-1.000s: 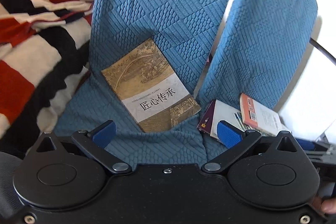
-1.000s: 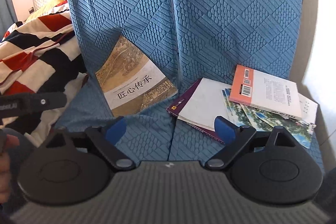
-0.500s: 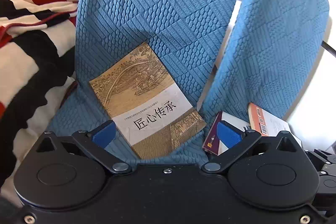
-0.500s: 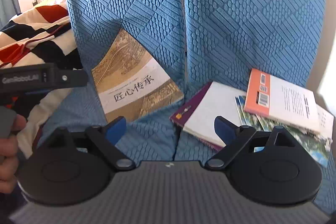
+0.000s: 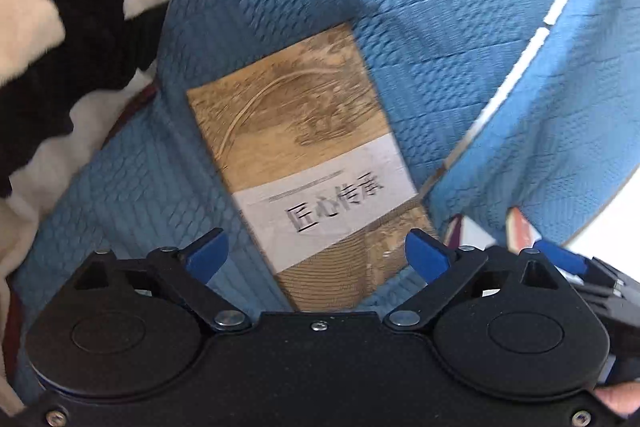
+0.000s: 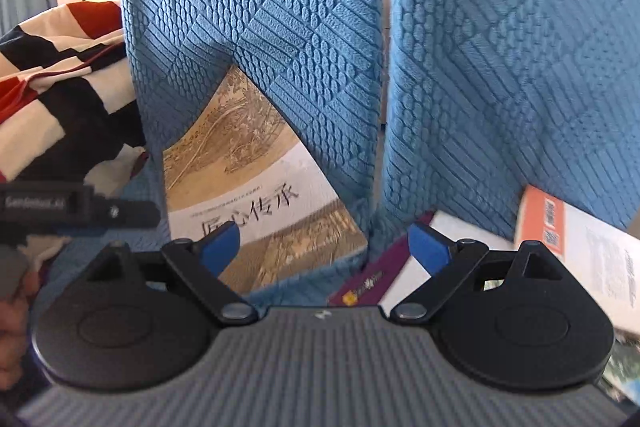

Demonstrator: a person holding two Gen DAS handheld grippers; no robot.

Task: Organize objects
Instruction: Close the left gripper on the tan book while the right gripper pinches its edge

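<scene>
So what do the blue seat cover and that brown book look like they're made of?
Blue seat cover: looks like stretchy knitted fabric, matte, with raised woven-looking block patterns and soft folds.
Brown book: a paperback by the look of it, with a printed paper cover in a smooth, slightly satin finish and a thin flat edge.

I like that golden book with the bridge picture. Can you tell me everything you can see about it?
The golden-brown book is a thin paperback. Its cover shows an old-style painting with an arched bridge, crossed by a white band with black Chinese characters. It is closed and lies face up, turned at a slant, on the blue quilted seat cover, its top corner against the backrest. The left tongs stand open over its lower end, not gripping it. Nothing else touches it.
</scene>
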